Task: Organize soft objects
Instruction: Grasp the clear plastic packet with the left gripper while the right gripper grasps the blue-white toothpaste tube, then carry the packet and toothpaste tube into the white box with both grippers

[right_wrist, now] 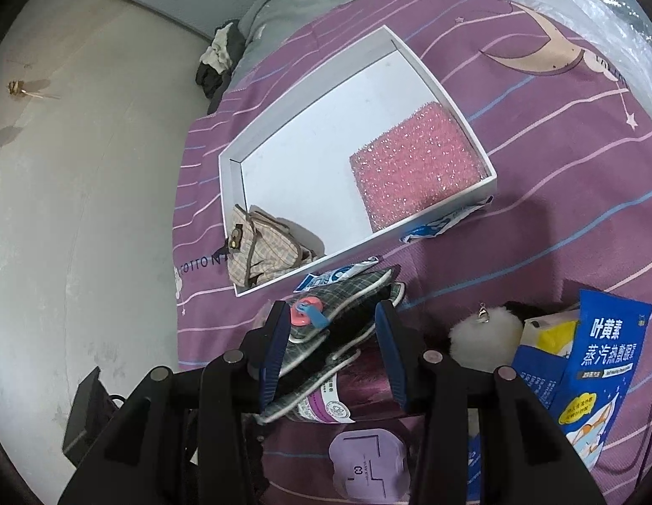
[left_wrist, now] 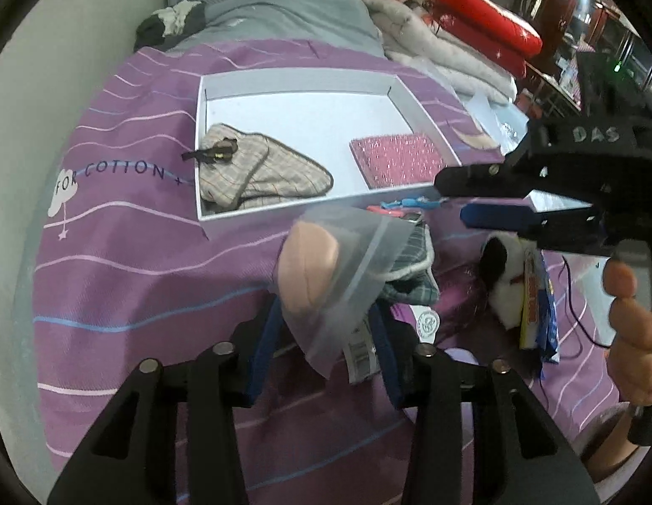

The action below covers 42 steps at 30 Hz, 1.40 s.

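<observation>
Two soft items in white box (right_wrist: 469, 122): glittery pink sponge (right_wrist: 414, 168), plaid pouch (right_wrist: 263, 248).

Purple striped bedspread (right_wrist: 536, 193), white box (right_wrist: 410, 48), glittery pink sponge (right_wrist: 414, 164), beige plaid pouch (left_wrist: 263, 168).

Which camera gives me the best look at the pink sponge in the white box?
The right wrist view: the pink sponge shows nearly whole from above, lying in the white box's near right corner. The left wrist view shows it smaller, its near edge hidden behind the box wall.
</observation>
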{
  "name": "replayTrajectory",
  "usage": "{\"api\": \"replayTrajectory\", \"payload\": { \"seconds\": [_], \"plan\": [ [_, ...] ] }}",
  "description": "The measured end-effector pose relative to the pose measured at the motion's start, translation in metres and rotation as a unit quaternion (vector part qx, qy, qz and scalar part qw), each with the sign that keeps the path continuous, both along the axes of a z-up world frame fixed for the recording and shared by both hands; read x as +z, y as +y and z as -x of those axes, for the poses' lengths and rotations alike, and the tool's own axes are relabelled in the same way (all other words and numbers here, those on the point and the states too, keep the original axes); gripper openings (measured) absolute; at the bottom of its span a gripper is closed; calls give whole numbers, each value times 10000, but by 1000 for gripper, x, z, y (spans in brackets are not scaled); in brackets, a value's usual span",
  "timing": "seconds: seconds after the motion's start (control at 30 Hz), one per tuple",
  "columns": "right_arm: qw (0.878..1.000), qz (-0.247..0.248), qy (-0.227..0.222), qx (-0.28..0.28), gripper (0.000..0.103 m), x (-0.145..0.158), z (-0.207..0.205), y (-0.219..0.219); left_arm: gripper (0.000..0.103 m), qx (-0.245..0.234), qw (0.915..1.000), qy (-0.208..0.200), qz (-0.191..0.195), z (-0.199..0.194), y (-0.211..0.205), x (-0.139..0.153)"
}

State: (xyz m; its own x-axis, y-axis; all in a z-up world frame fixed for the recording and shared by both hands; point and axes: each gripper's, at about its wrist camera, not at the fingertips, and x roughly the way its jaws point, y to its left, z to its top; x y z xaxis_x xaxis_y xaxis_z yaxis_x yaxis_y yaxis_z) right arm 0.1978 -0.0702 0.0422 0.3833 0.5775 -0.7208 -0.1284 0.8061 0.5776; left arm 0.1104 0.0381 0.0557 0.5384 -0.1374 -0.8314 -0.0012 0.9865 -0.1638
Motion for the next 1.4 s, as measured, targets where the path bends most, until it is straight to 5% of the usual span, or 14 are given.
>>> {"api": "replayTrajectory", "payload": {
  "seconds": [0.23, 0.7, 0.87, 1.1, 1.4],
  "plan": [
    [9990, 134, -326, -280, 42, -1, -15, -3, 29, 55, 10000, -20, 68, -1, 9, 1],
    [9981, 616, 97, 2, 41, -33, -53, 24, 23, 260, 9992, -257, 159, -16, 15, -4],
    [9979, 612, 144, 154, 32, -43, -57, 26, 7, 306, 9991, -175, 233, -21, 14, -12],
    [9990, 381, 76, 223, 11, -44, -55, 22, 6, 484, 9966, -466, 473, -12, 26, 1],
    [9997, -15, -40, 255, 5, -38, -49, 10, 6, 596, 9943, -664, 590, -5, 35, 12]
  ]
}}
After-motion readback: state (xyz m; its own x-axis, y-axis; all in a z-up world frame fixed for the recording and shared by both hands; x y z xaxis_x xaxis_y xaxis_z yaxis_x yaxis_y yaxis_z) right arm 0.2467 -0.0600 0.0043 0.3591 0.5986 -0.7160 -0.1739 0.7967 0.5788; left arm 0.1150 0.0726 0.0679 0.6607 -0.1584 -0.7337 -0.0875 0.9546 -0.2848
